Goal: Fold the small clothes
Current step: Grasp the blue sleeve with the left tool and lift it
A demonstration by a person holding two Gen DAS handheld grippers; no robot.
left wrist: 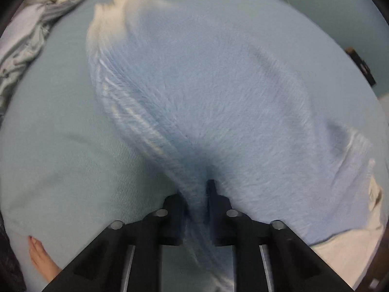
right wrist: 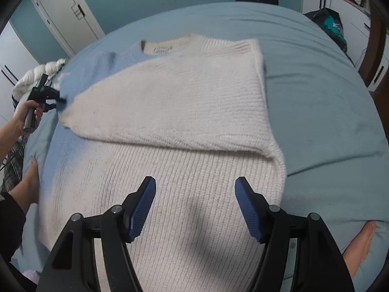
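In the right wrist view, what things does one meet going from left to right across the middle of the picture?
Hand holding the left gripper → blue sleeve of the sweater → folded white sleeve → bare blue bedsheet.

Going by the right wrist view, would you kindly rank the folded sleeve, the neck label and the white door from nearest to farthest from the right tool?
1. Folded sleeve: lying across the sweater, just ahead of the open right tool.
2. Neck label: at the collar, beyond the sleeve.
3. White door: on the far wall, upper left.
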